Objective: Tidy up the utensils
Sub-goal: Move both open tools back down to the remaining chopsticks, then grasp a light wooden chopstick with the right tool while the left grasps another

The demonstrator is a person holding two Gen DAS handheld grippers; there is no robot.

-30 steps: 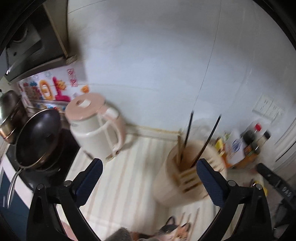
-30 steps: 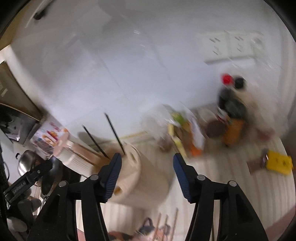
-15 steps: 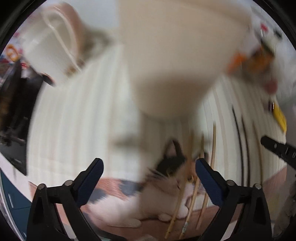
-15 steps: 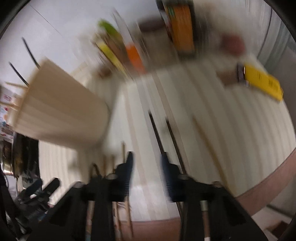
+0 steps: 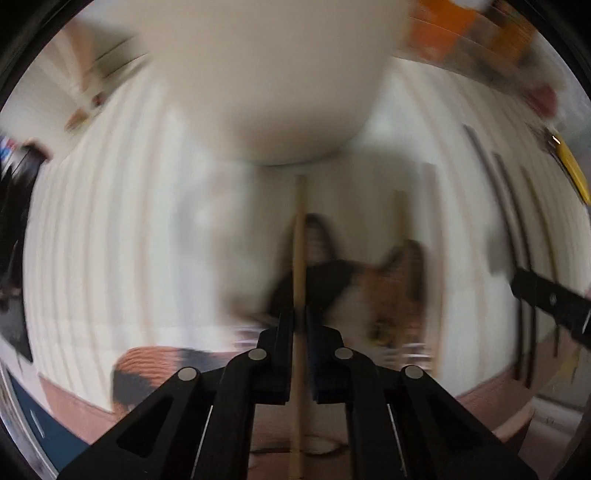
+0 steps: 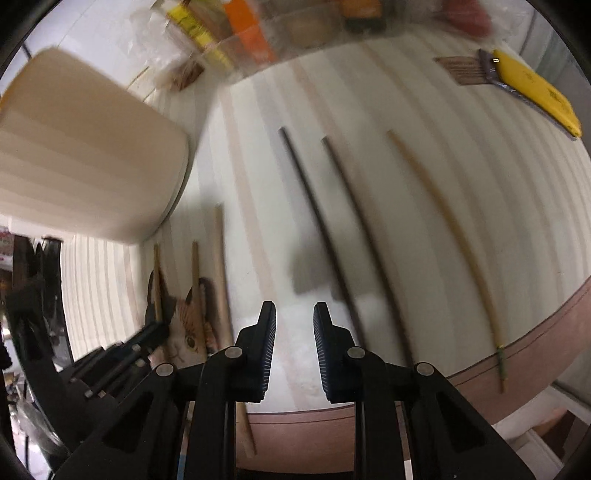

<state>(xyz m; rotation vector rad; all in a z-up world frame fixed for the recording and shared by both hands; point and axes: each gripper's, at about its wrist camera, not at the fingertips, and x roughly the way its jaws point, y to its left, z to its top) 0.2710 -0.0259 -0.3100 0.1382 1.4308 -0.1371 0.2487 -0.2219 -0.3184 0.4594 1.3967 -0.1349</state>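
My left gripper (image 5: 300, 316) points down at the striped mat (image 5: 110, 221) and is shut on a light wooden chopstick (image 5: 300, 229), which runs straight up between its jaws toward the beige utensil holder (image 5: 258, 74). In the right wrist view my right gripper (image 6: 294, 318) hovers low over the mat, jaws narrowly open with only bare mat between them. Two dark chopsticks (image 6: 317, 221) (image 6: 364, 236) lie just right of it. A pale bamboo chopstick (image 6: 454, 236) lies further right. More wooden chopsticks (image 6: 221, 266) lie to its left by the cat picture (image 6: 184, 332).
The utensil holder (image 6: 85, 155) stands at the back left of the mat. Food packets and bottles (image 6: 243, 33) crowd the back edge. A yellow-handled brush (image 6: 539, 92) lies at the far right. The mat's brown front border (image 6: 314, 435) is close below the grippers.
Both grippers have dropped from facing the wall to just above the mat. The left jaws have shut on a wooden chopstick. The right jaws have narrowed to a small gap.
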